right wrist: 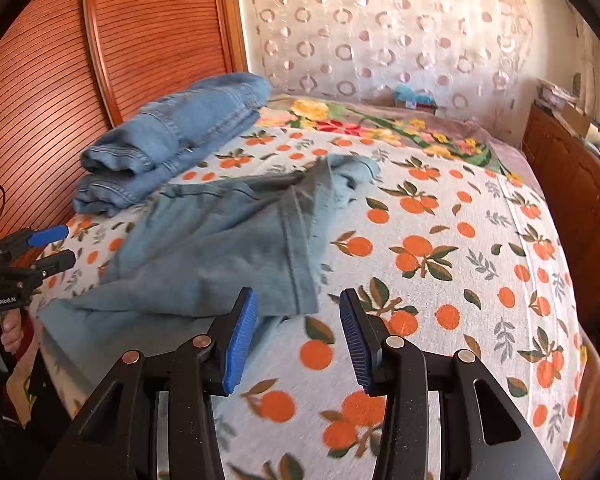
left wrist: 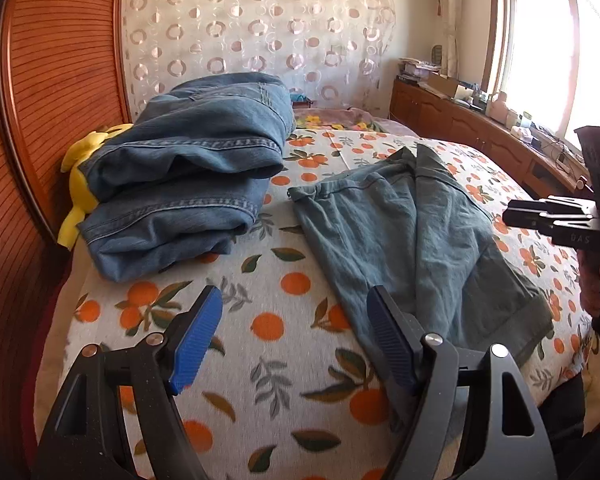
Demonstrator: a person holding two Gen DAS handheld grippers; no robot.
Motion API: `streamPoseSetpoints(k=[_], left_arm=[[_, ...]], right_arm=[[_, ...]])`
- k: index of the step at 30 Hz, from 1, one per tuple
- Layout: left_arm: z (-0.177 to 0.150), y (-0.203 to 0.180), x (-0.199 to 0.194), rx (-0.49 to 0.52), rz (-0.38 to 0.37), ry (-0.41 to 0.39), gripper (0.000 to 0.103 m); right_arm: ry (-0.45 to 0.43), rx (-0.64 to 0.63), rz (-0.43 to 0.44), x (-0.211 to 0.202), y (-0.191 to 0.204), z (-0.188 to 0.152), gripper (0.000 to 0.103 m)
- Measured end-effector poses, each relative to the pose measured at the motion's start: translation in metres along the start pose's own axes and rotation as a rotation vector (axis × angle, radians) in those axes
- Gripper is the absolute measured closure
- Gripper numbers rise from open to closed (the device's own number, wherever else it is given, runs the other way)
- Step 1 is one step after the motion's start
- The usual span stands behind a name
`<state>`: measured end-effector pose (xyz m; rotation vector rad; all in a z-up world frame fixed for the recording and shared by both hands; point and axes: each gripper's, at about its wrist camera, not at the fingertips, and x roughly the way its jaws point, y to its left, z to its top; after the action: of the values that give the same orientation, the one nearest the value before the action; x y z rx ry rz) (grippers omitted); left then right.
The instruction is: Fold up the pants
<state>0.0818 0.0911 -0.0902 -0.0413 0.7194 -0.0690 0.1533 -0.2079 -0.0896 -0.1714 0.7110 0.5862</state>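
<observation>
Grey-green pants (left wrist: 412, 240) lie crumpled and partly folded on the orange-print bedsheet (left wrist: 284, 360); they also show in the right wrist view (right wrist: 220, 248). My left gripper (left wrist: 294, 312) is open and empty, just above the sheet at the pants' near left edge. It shows from the side in the right wrist view (right wrist: 54, 246). My right gripper (right wrist: 296, 320) is open and empty, over the sheet at the pants' near right hem. It shows at the right edge of the left wrist view (left wrist: 528, 220).
A stack of folded blue jeans (left wrist: 188, 172) lies at the back left against the wooden headboard (left wrist: 52, 100), with a yellow plush toy (left wrist: 80, 184) beside it. A floral blanket (right wrist: 380, 124) lies further back. A cluttered wooden cabinet (left wrist: 480, 128) runs along the right wall.
</observation>
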Motion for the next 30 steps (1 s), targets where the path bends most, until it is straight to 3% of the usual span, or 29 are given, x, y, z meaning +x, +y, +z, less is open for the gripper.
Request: streamPoseSetpoints(k=[7, 14, 17, 24, 30], left_arm=[[0.032, -0.007, 0.027, 0.051, -0.046, 0.017, 0.028], [0.056, -0.014, 0.061, 0.108, -0.090, 0.076, 0.052], [0.061, -0.016, 0.075, 0.125, -0.080, 0.108, 0.057], [0.067, -0.014, 0.095, 0.146, -0.042, 0.169, 0.059], [0.072, -0.014, 0.104, 0.137, -0.027, 0.173, 0.060]], right_arm=[[0.034, 0.031, 0.018, 0.033, -0.011, 0.008, 0.058], [0.037, 0.023, -0.005, 0.045, -0.011, 0.009, 0.056], [0.053, 0.030, -0.018, 0.047, -0.016, 0.006, 0.053], [0.051, 0.042, -0.031, 0.043, -0.018, 0.005, 0.052], [0.055, 0.024, -0.046, 0.045, -0.015, 0.006, 0.051]])
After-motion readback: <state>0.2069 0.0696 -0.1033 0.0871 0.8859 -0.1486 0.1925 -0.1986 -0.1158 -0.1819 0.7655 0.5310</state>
